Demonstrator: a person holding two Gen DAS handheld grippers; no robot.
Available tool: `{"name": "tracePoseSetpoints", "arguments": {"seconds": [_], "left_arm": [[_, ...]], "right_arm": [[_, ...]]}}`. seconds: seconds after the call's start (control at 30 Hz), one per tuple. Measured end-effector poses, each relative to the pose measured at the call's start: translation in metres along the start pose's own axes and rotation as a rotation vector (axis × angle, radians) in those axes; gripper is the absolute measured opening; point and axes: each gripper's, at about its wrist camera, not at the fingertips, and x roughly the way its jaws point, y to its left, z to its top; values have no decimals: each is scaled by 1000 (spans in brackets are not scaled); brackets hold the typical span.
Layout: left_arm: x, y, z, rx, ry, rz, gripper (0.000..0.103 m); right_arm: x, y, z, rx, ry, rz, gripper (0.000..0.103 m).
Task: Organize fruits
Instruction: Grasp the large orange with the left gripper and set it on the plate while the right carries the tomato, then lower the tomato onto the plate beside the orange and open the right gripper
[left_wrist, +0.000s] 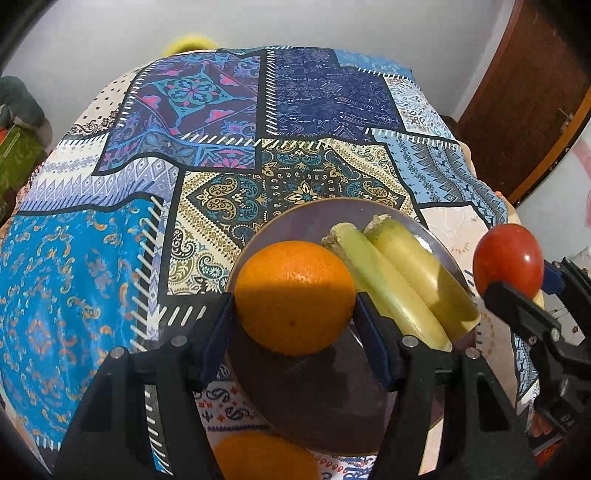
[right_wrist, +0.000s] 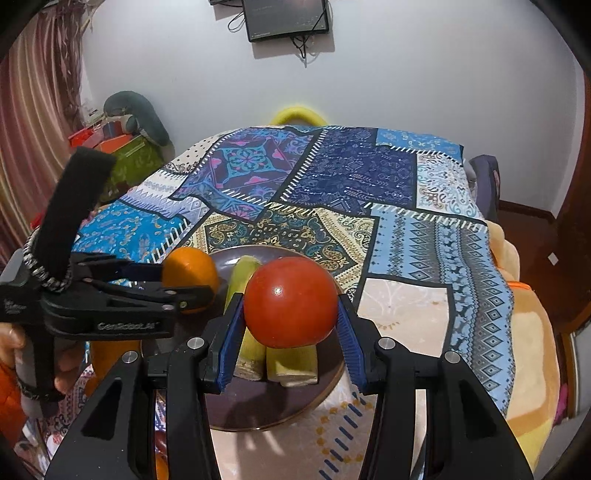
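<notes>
My left gripper (left_wrist: 295, 306) is shut on an orange (left_wrist: 294, 295) and holds it over the near left part of a dark plate (left_wrist: 288, 225). Two yellow-green bananas (left_wrist: 399, 280) lie on the plate's right side. My right gripper (right_wrist: 291, 314) is shut on a red tomato (right_wrist: 291, 301) above the bananas (right_wrist: 291, 362) and the plate (right_wrist: 325, 398). The tomato also shows at the right edge of the left wrist view (left_wrist: 509, 258). The left gripper with its orange (right_wrist: 190, 273) shows at the left of the right wrist view.
A patchwork tablecloth (left_wrist: 221, 147) covers the table. A second orange (left_wrist: 266, 458) lies near the table's front edge, below the left gripper. A wooden door (left_wrist: 524, 92) stands at the right. Cushions and boxes (right_wrist: 125, 147) sit beyond the table's left side.
</notes>
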Motion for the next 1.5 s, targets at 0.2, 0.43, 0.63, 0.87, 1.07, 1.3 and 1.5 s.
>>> {"name": "tracePoseSetpoints", "arguments": {"seconds": [0.2, 0.43, 0.63, 0.87, 1.07, 1.3, 1.5], "left_arm": [[-14, 0, -2, 1, -41, -10, 69], [-55, 18, -20, -35, -120, 2, 72], [-77, 42, -41, -58, -158, 42, 76], [-88, 68, -63, -96, -177, 55, 78], [-88, 76, -75, -115, -172, 42, 78], [-99, 76, -88, -108, -180, 43, 79], [-119, 79, -101, -111, -193, 48, 79]], "right_arm": [[2, 6, 1, -3, 9, 15, 45], [8, 29, 0, -50, 29, 36, 45], [24, 55, 0, -98, 62, 64, 45], [47, 68, -6, -115, 112, 67, 45], [55, 76, -9, -134, 151, 47, 45], [57, 82, -11, -154, 186, 14, 45], [44, 89, -11, -165, 167, -15, 61]]}}
